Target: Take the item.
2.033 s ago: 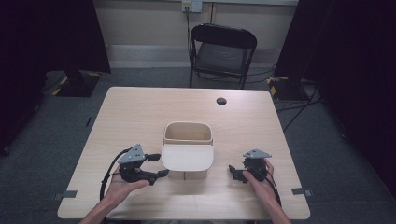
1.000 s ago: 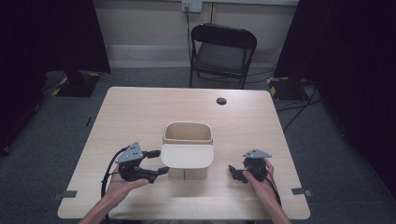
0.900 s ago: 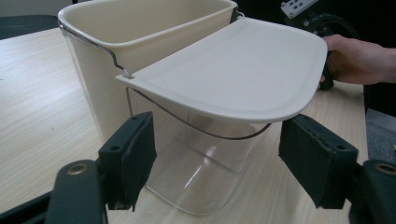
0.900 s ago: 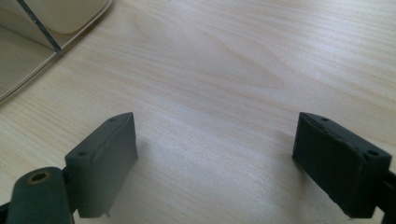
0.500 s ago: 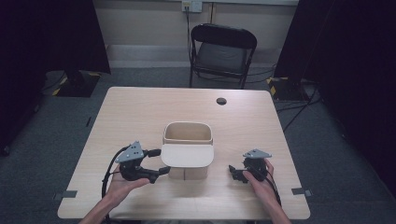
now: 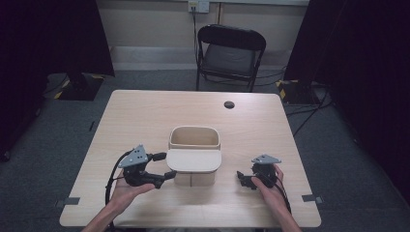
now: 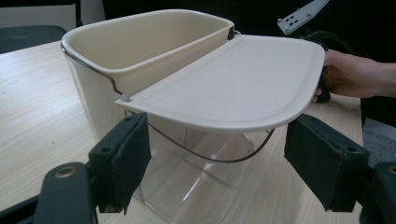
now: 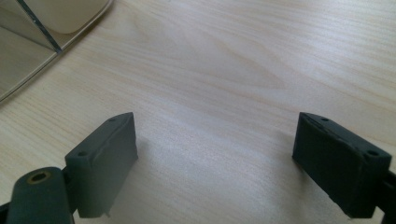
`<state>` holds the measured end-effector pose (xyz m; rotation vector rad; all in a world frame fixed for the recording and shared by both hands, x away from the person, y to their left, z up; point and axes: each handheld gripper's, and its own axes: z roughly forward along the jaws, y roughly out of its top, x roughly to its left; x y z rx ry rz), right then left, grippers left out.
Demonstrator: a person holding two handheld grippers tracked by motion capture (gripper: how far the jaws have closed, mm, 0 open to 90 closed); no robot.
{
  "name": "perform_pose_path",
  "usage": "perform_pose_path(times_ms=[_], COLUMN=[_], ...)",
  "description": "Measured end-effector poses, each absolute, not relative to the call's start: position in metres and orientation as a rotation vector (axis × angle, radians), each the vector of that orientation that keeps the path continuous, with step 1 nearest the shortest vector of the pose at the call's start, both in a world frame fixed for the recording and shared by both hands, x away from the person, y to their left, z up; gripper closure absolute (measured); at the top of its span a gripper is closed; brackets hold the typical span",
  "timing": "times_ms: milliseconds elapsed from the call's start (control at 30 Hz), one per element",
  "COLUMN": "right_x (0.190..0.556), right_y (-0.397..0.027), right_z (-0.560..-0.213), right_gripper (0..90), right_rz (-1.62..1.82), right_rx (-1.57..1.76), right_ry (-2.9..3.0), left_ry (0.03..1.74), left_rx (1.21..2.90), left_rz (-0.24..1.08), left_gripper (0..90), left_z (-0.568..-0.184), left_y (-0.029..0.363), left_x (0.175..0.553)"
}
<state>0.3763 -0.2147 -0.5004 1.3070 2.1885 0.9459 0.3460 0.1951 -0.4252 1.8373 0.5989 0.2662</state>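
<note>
the left gripper [image 6: 161, 166] sits at the near left of the table [image 6: 145, 116], held by the left hand [image 6: 126, 191], its jaws wide apart and pointing at the cream bin [image 6: 194, 145]. compared with a second ago the jaws have just been opening; nothing is pressed between them, and the lid [image 7: 243, 81] juts out level just above and between the pads [image 7: 126, 158] in the left gripper view. the hand itself sits where it did in the earlier frames.

the bin stands in the near middle of the table, its cream upper part open at the top, a clear lower part [image 7: 196, 172] beneath and a thin wire bail [image 7: 205, 156] hanging under the lid. it has not shifted.

the right gripper [image 6: 244, 178], in the right hand [image 6: 268, 188], rests near the right edge, well apart from the bin, jaws open over bare wood, unchanged.

the table is pale wood grain with a small dark round cap [image 6: 229, 104] near its far edge. beyond it stands a black folding chair [image 6: 231, 53] on grey carpet, with dark curtains to either side.
</note>
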Motion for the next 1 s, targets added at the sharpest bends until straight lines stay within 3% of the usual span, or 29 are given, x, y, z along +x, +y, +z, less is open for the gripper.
perform_pose_path(times_ms=[1000], right_x=[0.3762], right_y=[-0.2147], right_z=[-0.5004], right_gripper=[13.0], right_rz=[0.946], right_rx=[1.307], right_ry=[2.188], left_ry=[0.588], left_rx=[1.834], left_rz=[0.279], left_gripper=[25.9], left_z=[-0.4180], left_y=[0.1953], left_x=[0.3537])
